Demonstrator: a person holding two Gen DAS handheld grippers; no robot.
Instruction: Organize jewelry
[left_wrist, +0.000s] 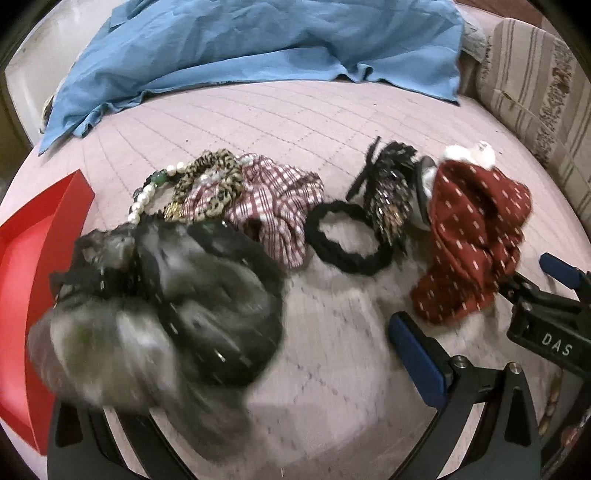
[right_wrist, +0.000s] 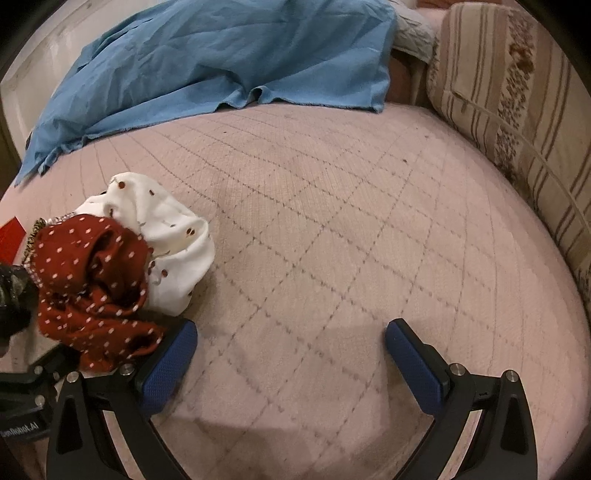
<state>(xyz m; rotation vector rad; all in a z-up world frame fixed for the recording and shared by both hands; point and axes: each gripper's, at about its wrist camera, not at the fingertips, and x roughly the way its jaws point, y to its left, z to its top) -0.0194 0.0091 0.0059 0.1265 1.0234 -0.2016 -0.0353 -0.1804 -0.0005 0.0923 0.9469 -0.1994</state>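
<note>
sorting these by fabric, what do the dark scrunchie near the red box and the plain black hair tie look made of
Dark scrunchie: looks like sheer, gauzy mesh with glinting threads, since light shows through its folds; motion blur leaves this uncertain. Black hair tie: matte, soft knit elastic, with a fuzzy ribbed surface.

My right gripper (right_wrist: 291, 354) has black arms and blue textured pads (right_wrist: 168, 367). Silver screws (right_wrist: 456, 368) sit at the joints. White "DAS" lettering (left_wrist: 557, 344) marks it.

place: home bedroom | surface: pink quilted bedspread (right_wrist: 332, 221) is spread underneath | blue garment (left_wrist: 258, 40) is left crumpled at the far edge | striped floral pillow (right_wrist: 498, 92) is propped at the right | hair scrunchies (left_wrist: 273, 206) are scattered on the bedspread
</note>
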